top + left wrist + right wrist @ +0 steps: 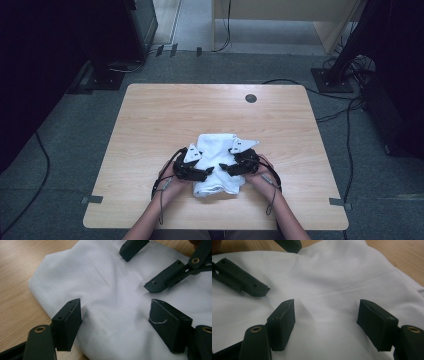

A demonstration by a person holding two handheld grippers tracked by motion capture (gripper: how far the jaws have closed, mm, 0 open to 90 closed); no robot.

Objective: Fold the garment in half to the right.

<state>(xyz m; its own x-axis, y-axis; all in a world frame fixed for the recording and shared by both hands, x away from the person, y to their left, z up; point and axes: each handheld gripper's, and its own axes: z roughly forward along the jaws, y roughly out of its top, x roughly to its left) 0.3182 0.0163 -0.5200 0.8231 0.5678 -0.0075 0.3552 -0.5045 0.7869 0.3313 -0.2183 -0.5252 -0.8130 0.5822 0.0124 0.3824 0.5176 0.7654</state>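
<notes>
High view: a folded white cloth (218,162) is positioned near the bench (150,130) front edge. Left tool (209,171) and right tool (223,167) are spread above its centre, ready for pinching a fold.

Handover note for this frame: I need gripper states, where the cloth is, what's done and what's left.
Left gripper: jaws open, tips on the white cloth, nothing pinched.
Right gripper: jaws open, over the same cloth, facing the left one.
Cloth: a bunched, partly folded heap on the wooden table, near the person's edge.
Done: cloth gathered, it seems.
Left: probably grasp it and finish folding or smoothing.
</notes>
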